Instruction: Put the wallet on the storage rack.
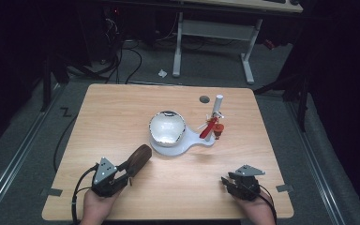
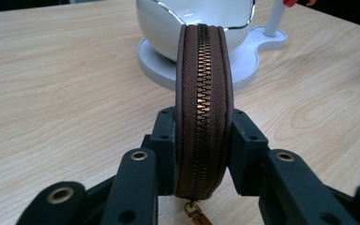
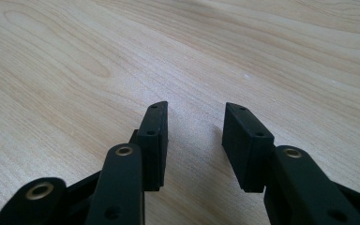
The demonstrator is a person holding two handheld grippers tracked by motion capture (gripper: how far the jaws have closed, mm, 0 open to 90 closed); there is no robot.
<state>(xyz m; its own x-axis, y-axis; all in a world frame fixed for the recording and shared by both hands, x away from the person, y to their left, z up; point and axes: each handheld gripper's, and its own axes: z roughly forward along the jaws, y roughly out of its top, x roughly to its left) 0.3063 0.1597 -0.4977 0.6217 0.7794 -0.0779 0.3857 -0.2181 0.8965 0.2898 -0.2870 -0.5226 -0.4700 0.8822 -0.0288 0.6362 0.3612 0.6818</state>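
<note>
The left gripper (image 1: 122,174), at seven o'clock on the high view, is a matte black linkage topped by a grey three-cornered plate (image 1: 104,167) dotted with small dark screws, and a black cable (image 1: 77,192) loops from its rear. The right gripper (image 1: 226,180), at five o'clock, carries the same plate and a black cable. In the gripper views, each jaw is a blocky black pad with small recessed holes, hinged on arms with brass-ringed pivots (image 3: 123,151).

Wooden table (image 1: 122,112) carries a white stand (image 1: 187,145) and brown pouch (image 1: 138,158)
</note>
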